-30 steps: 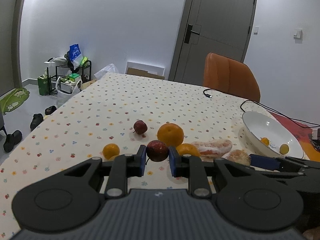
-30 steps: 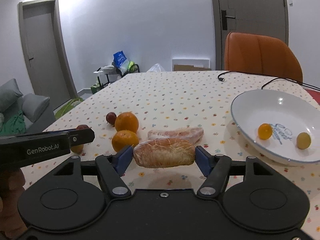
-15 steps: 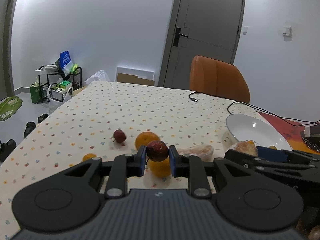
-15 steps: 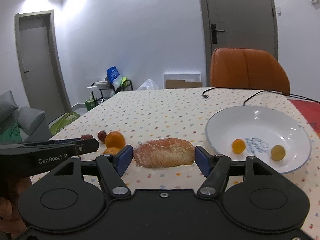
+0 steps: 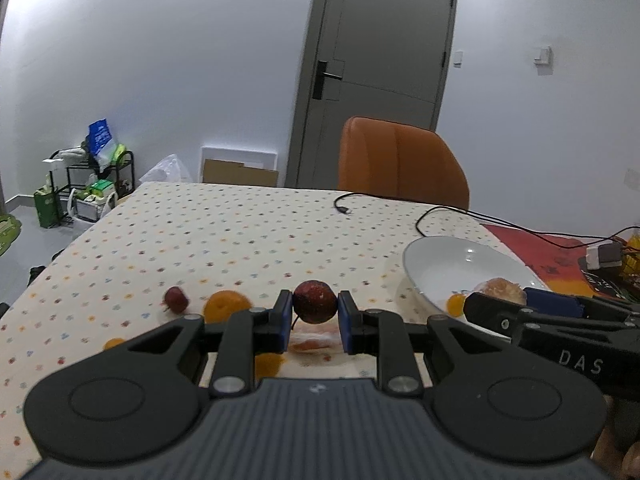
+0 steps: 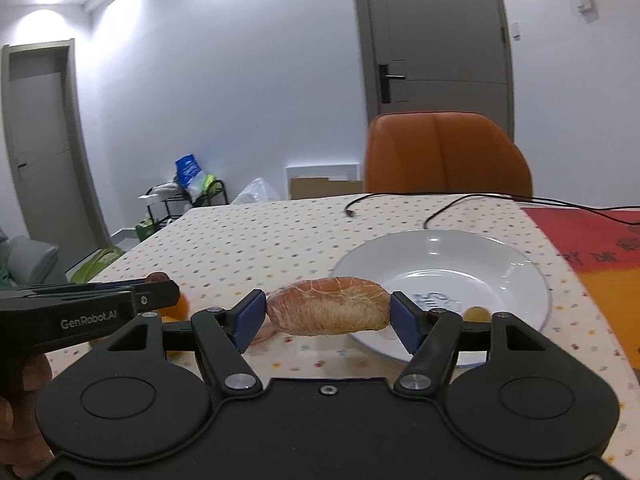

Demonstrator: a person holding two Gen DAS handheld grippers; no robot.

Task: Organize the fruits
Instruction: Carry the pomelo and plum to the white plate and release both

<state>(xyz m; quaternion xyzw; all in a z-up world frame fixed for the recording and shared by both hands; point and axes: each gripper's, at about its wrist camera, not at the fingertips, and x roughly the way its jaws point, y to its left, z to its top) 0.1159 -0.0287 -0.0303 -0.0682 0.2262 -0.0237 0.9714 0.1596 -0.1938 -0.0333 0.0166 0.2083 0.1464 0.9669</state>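
Note:
My left gripper [image 5: 315,312] is shut on a small dark red fruit [image 5: 315,301], held above the table. Below it lie a peeled pomelo wedge [image 5: 314,340], an orange [image 5: 226,306], another dark red fruit [image 5: 176,299] and a small orange fruit [image 5: 113,343]. My right gripper [image 6: 328,314] is shut on a second peeled pomelo wedge [image 6: 328,311], lifted just left of the white plate [image 6: 516,268]. A small yellow fruit [image 6: 476,314] lies in the plate. In the left wrist view the plate [image 5: 448,264] holds a small orange fruit [image 5: 455,304].
An orange chair [image 6: 448,156] stands at the table's far side. A black cable [image 5: 400,204] crosses the far tablecloth toward a white charger [image 5: 604,254] on a red mat [image 6: 592,240]. A cluttered black rack [image 5: 92,188] stands by the wall at left.
Both grippers have risen and moved right toward the plate, each carrying its fruit. The fruits left on the table now sit lower and further left in both views.

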